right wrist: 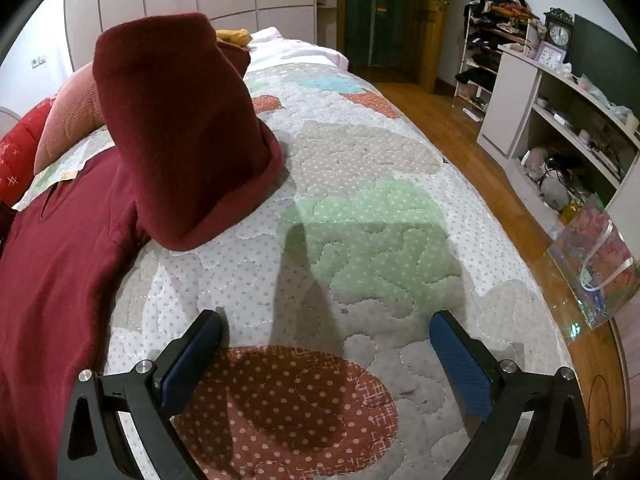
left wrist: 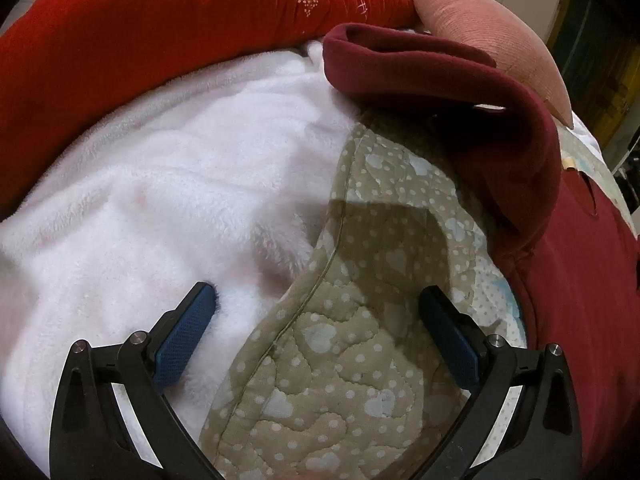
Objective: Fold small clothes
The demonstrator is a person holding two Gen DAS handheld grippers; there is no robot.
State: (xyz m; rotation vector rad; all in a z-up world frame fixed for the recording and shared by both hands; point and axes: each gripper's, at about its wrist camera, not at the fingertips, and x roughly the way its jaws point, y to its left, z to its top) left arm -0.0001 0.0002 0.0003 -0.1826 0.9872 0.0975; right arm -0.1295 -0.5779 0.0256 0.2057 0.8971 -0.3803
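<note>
A dark red garment (right wrist: 60, 264) lies spread on the quilted bed cover (right wrist: 360, 240), with one sleeve (right wrist: 184, 128) bent up and standing above the body. In the left wrist view the same garment (left wrist: 576, 280) fills the right side, its sleeve (left wrist: 432, 76) arching over the quilt. My left gripper (left wrist: 318, 312) hangs open over the edge where a white fleece blanket (left wrist: 160, 184) meets the olive dotted quilt (left wrist: 360, 320), left of the garment. My right gripper (right wrist: 326, 340) is open above bare quilt, to the right of the garment. Nothing sits between either pair of fingers.
A bright red embroidered quilt (left wrist: 160, 20) and a pink pillow (left wrist: 492, 28) lie at the head of the bed. Beyond the bed's right edge are a wooden floor (right wrist: 460, 120), white shelves (right wrist: 560, 120) with clutter, a clothes rack (right wrist: 492, 40) and a glossy gift bag (right wrist: 596, 256).
</note>
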